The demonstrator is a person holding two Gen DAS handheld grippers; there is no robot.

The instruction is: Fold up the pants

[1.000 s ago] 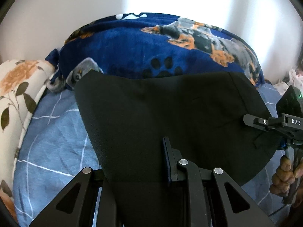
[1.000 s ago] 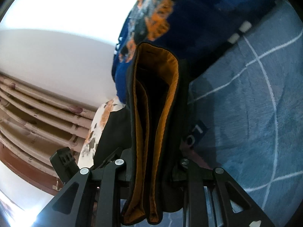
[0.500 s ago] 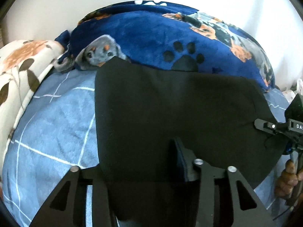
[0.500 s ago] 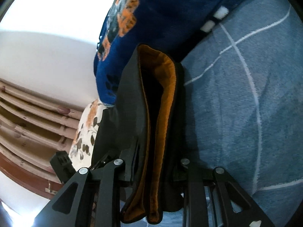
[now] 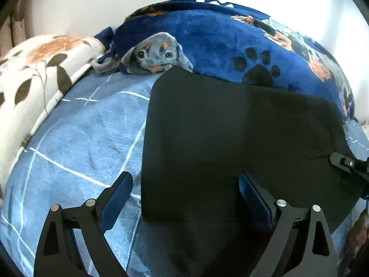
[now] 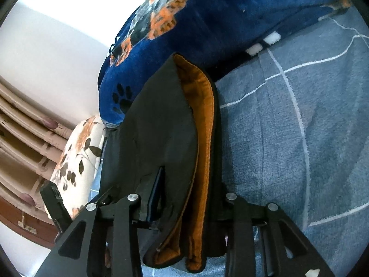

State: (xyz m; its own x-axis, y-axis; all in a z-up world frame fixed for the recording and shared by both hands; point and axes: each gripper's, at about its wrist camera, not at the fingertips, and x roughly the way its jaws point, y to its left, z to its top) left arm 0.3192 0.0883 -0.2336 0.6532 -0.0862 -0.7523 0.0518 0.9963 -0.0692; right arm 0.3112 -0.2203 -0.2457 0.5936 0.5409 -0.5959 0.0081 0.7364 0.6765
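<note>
Now left gripper point(image 5: 184, 194) gapes over the pants point(image 5: 242, 138); right gripper point(image 6: 191, 191) pinches their waistband

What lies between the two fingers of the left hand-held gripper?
In the left wrist view, the left hand-held gripper stands open. Between its fingers lie the left edge of the black pants and a strip of blue checked bedcover.
</note>
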